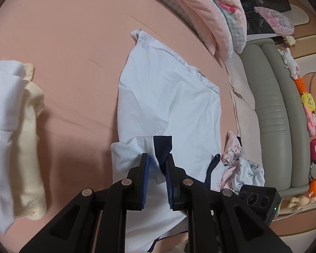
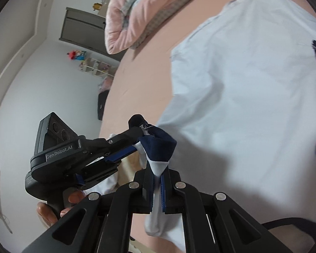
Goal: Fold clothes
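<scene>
Right wrist view: my right gripper (image 2: pixel 157 181) and left gripper (image 2: pixel 137 139) each pinch the shirt (image 2: pixel 242 105)'s navy hem; it's light, limp cloth, best held by corners.

"GenRobot.AI" is printed on the left tool's (image 2: pixel 144 141) black body.

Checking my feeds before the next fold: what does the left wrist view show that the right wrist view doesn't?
Left wrist only: a white and cream clothes pile, a printed pink garment and a grey headboard lined with plush toys.
Right wrist only: the left gripper seen from outside with the hand holding it, white walls, a wardrobe.
Both: the light blue shirt with navy trim on the pink sheet, pinched by both grippers, and the pink quilt.
</scene>
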